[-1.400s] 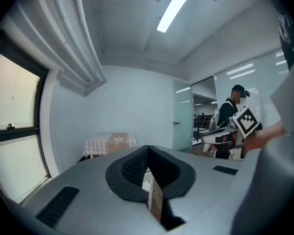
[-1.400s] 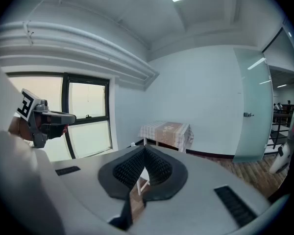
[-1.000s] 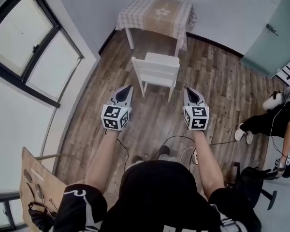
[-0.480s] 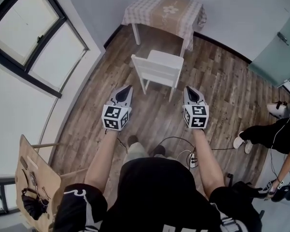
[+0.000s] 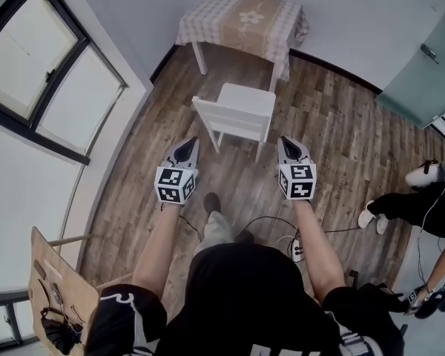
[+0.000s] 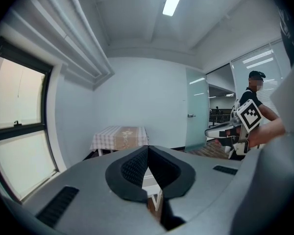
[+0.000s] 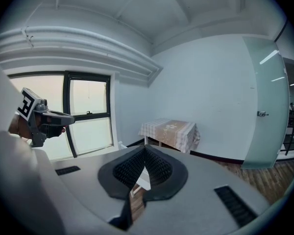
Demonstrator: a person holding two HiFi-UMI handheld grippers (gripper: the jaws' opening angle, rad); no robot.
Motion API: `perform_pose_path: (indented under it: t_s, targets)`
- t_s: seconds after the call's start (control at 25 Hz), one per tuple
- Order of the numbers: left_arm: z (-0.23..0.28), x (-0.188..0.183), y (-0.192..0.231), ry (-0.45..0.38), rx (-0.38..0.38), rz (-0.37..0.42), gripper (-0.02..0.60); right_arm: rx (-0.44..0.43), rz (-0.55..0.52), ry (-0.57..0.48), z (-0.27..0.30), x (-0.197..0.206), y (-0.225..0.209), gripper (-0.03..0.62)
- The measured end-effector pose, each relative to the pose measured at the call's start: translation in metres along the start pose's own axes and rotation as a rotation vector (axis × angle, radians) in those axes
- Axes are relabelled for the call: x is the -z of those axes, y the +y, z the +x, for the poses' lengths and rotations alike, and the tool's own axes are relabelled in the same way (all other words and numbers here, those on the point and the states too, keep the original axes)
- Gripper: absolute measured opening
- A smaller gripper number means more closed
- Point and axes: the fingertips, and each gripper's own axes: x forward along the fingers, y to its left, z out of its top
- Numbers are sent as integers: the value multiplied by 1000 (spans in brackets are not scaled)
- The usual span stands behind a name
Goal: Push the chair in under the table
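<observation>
Both grippers have closed in on the chair (image 5: pixel 241 104) over the last second, and the person's foot (image 5: pixel 211 201) is now stepped forward. The left gripper (image 5: pixel 189 145) sits just short of the chair's near left corner and the right gripper (image 5: pixel 288 145) just short of its near right corner. No contact yet. The jaws on both stay clenched on nothing (closed tips should do fine for a shove). The chair hasn't shifted: it is pulled out on the wood floor (image 5: pixel 326 139) with its back toward the person. The desk (image 5: pixel 241 17) is just beyond it and the gap is unchanged. So the approach looks nearly done and the push not started.

Only the head view gives the layout: grippers flanking the chair, chair short of the desk. Only the gripper views show the pads meeting with nothing between them; there the chair is just a white sliver below the jaws. The left gripper view adds a bystander (image 6: pixel 252 98) off to the chair's right by a glass door. The right gripper view adds the window (image 7: pixel 88 116) off to the chair's left.
</observation>
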Motion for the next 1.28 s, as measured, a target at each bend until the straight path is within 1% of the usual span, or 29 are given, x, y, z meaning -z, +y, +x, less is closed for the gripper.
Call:
perform_pose_path:
  t_s: [0.28, 0.68, 1.08, 1.28]
  targets:
    - [49, 0, 28, 19, 39, -6, 23, 38, -4, 39, 37, -2, -13, 14]
    - [108, 2, 89, 56, 94, -7, 23, 99, 13, 82, 98, -10, -14, 14]
    - [145, 14, 144, 89, 151, -18, 23, 160, 50, 109, 154, -12, 1, 14]
    - [160, 29, 170, 116, 186, -29, 23, 197, 79, 135, 177, -3, 7, 14]
